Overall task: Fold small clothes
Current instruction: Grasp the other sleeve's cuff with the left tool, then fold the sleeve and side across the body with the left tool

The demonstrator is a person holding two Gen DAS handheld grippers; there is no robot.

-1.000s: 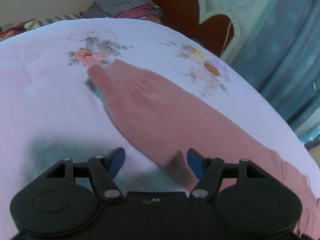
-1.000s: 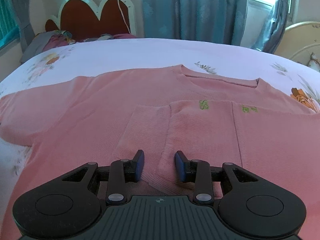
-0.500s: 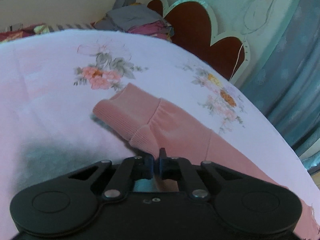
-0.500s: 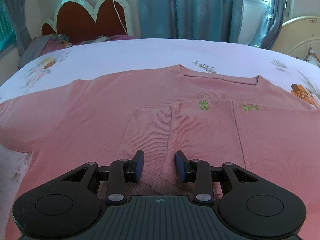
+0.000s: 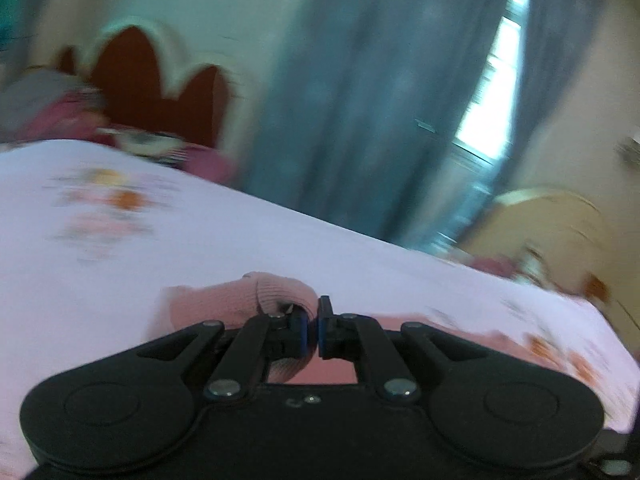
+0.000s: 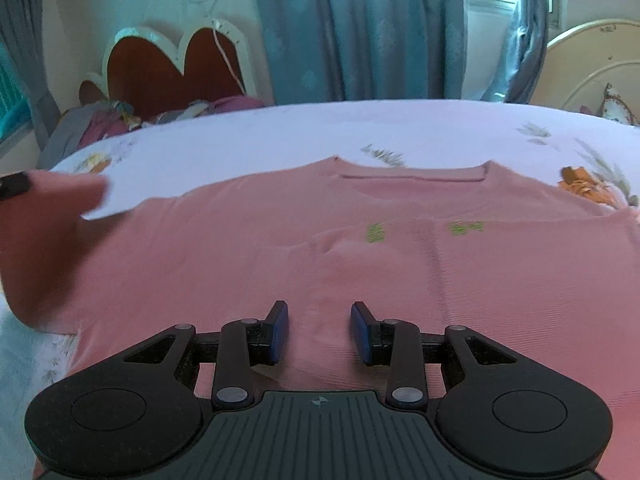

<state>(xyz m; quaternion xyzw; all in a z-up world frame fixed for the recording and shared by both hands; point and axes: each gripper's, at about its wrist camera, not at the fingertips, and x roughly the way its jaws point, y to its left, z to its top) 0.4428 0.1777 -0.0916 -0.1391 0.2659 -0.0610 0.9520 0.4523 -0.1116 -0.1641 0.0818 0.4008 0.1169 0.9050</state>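
Both tongs meet sweater (image 6: 248,264); left (image 5: 312,330) grips cuff (image 5: 276,294).

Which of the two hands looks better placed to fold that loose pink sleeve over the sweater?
The left. Its gripper is already shut on the sleeve cuff, lifted off the bed sheet. The right gripper hovers over the sweater with jaws apart, holding nothing.

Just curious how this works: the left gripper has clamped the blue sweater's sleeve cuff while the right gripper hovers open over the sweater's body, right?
Not quite: the sweater is pink, not blue, as the right wrist view shows. The left gripper has clamped its sleeve cuff, and the right gripper hovers open over the body.
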